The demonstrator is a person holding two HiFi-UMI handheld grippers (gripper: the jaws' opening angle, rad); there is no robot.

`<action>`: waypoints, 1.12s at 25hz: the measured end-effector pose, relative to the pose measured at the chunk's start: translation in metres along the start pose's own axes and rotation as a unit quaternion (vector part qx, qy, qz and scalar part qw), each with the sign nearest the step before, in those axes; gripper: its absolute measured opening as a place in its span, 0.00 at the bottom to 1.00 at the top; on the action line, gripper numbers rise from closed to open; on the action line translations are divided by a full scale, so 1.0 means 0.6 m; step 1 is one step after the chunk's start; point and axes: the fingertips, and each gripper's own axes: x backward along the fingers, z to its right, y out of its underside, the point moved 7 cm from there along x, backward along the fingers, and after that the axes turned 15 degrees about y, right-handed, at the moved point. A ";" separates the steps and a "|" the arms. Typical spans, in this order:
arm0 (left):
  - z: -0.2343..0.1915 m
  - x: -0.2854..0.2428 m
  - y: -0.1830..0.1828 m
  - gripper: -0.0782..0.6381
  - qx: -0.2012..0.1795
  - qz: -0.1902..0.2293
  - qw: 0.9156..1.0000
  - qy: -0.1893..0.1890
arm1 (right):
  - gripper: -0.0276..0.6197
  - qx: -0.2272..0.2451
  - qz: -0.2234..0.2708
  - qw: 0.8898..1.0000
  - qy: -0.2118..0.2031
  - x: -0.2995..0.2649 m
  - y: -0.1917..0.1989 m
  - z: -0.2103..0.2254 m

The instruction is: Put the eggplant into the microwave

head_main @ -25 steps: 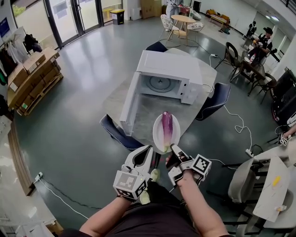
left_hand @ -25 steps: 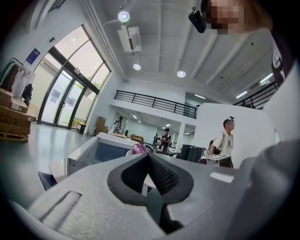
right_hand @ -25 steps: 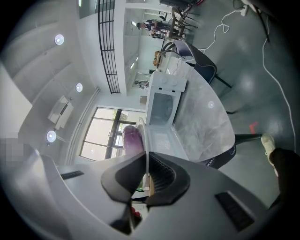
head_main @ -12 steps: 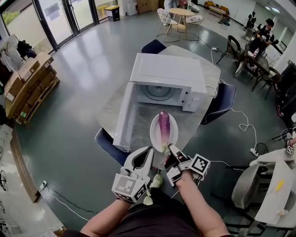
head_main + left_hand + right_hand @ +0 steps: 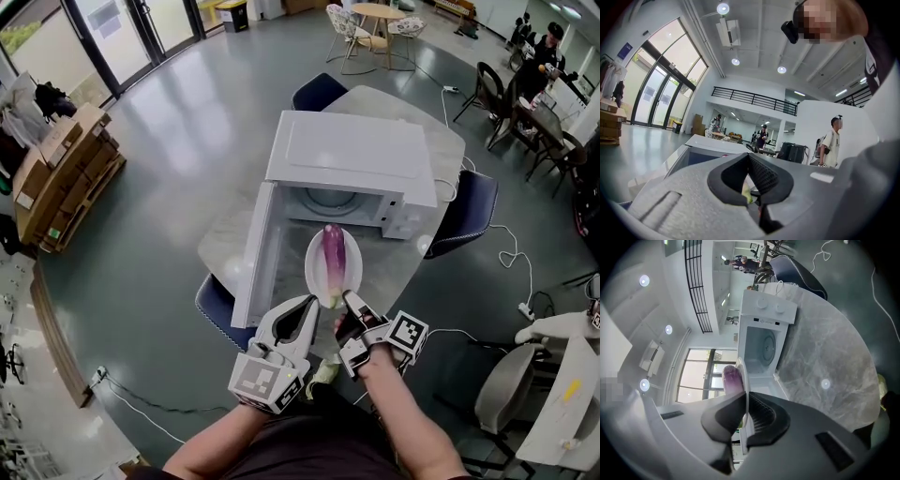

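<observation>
Hold plate point(image 5: 312, 269) level by near rim, pinched in right gripper point(image 5: 348, 302), against rolling of smooth, loose eggplant point(image 5: 334, 255); leave left gripper point(image 5: 307, 306) empty, jaws together.

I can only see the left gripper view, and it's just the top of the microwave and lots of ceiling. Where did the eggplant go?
Observer: The eggplant is lying on a white plate, right in front of the microwave. The head view shows it.
Operator: Is the plate sitting on the table?
Observer: No, the right gripper has it. In the right gripper view its jaws are pinched on the plate's rim.
Operator: Is there anything in the microwave already?
Observer: The right gripper view looks into the open front, and I see only the round turntable in there.
</observation>
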 end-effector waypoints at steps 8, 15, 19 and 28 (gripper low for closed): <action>-0.069 -0.058 0.017 0.12 0.014 -0.013 0.999 0.039 | 0.08 -0.028 0.023 0.999 0.026 -0.089 -0.027 0.023; -0.136 -0.090 0.011 0.12 0.023 -0.021 0.997 0.069 | 0.08 -0.049 0.056 0.997 0.036 -0.182 -0.053 0.028; -0.167 -0.103 0.012 0.12 0.029 -0.030 0.996 0.084 | 0.07 -0.060 0.072 0.995 0.041 -0.232 -0.067 0.034; -0.205 -0.129 0.022 0.12 0.052 -0.045 0.991 0.111 | 0.08 -0.087 0.099 0.990 0.055 -0.334 -0.104 0.063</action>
